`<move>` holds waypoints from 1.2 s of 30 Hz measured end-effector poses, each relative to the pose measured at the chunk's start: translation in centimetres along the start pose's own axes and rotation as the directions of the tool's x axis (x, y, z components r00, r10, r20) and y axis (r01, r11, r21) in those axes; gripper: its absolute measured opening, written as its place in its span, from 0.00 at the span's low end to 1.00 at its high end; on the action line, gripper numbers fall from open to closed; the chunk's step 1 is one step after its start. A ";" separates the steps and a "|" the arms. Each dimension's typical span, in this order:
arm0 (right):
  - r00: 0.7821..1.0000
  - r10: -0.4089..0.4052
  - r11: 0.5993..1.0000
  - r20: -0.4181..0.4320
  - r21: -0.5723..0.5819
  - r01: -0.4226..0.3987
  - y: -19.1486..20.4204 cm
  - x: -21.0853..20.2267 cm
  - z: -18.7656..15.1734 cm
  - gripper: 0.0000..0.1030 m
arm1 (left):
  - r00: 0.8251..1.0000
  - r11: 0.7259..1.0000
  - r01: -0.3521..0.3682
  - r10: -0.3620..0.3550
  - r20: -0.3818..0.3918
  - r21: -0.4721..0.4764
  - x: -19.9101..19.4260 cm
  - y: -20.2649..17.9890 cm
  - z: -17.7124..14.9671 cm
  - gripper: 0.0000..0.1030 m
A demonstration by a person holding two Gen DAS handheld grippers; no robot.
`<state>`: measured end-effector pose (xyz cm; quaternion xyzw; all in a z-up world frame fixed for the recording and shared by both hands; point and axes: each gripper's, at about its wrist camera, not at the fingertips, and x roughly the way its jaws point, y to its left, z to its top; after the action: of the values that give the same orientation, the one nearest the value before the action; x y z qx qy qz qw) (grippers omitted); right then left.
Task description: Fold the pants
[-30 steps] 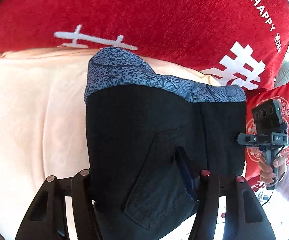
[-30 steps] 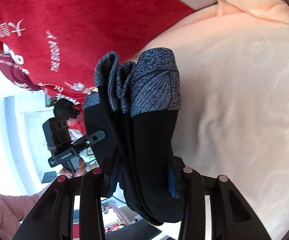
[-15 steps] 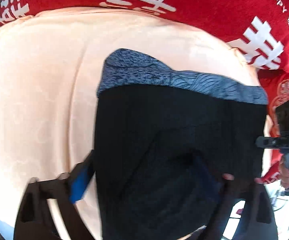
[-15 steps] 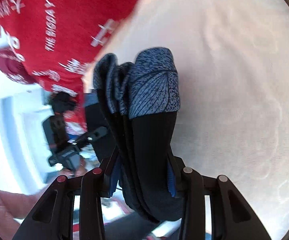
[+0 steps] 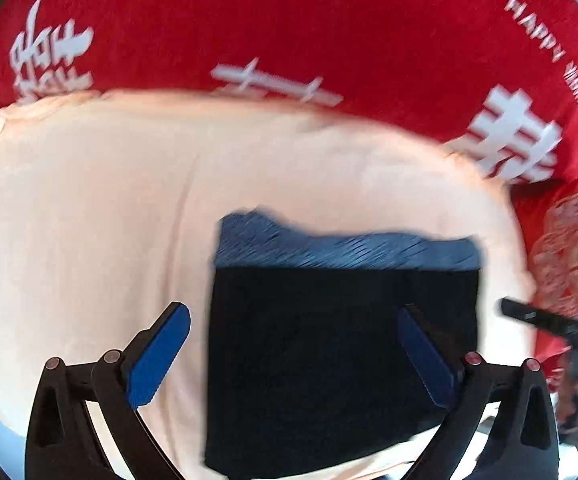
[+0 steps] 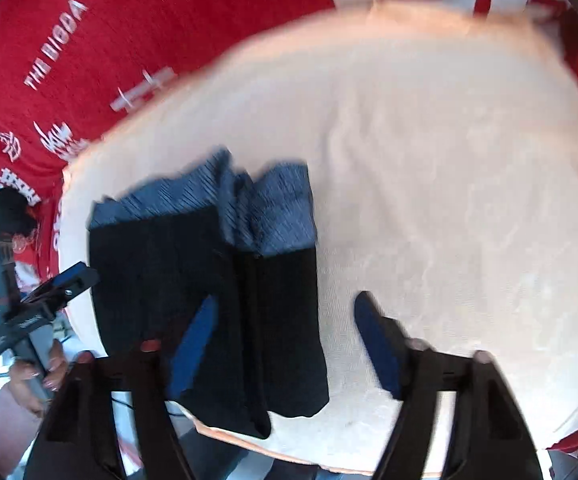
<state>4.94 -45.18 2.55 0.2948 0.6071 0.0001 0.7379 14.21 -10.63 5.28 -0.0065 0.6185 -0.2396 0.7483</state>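
Now, from the left wrist, the pants [image 5: 341, 344] lie folded on the peach cloth [image 5: 89, 208], blue cuffs farthest from the camera. The left gripper [image 5: 293, 352] is spread wide, holding nothing, one finger on either side of the bundle. From the right wrist, the right gripper [image 6: 285, 340] is likewise spread and empty over the stack's right edge. Soft, light and limp, the layers would probably shift; pinch all of them at a folded edge.
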 end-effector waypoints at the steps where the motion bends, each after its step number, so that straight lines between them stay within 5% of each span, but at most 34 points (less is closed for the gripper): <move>1: 1.000 0.011 1.000 0.009 0.002 -0.011 0.3 -0.4 0.1 0.32 | 1.000 0.999 0.024 -0.024 -0.001 0.021 0.0 -0.8 0.2 1.00; 6: 0.997 0.075 0.997 -0.005 -0.036 -0.075 2.9 0.7 1.0 0.30 | 0.995 0.991 -0.089 0.094 -0.044 0.103 4.4 -2.3 -0.6 1.00; 9: 0.996 0.070 0.997 -0.058 -0.027 -0.071 2.9 3.2 1.1 0.30 | 0.973 0.968 -0.218 0.226 -0.055 0.128 7.0 -1.3 -1.4 1.00; 20: 0.998 0.031 0.999 -0.062 -0.043 -0.033 3.1 4.7 1.2 0.27 | 0.965 0.961 -0.239 0.251 -0.077 0.136 8.0 -1.4 -1.5 1.00; 23: 0.998 -0.025 0.999 -0.058 -0.039 0.023 3.9 3.8 0.5 0.34 | 0.958 0.955 -0.265 0.276 -0.078 0.133 7.0 -1.6 -2.1 1.00; 26: 0.994 -0.092 0.996 -0.066 -0.016 0.091 3.7 2.9 -0.7 0.72 | 0.959 0.954 -0.265 0.276 -0.068 0.138 4.3 -1.9 -3.6 1.00; 36: 0.965 -0.248 0.963 -0.081 0.084 0.255 4.5 -1.9 -8.4 0.82 | 0.972 0.958 -0.196 0.218 -0.087 0.210 -3.3 -3.9 -7.7 1.00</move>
<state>-1.48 -38.51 5.42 0.2493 0.6642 -0.1117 0.6959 5.33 -10.65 7.73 0.1466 0.6285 -0.2208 0.7313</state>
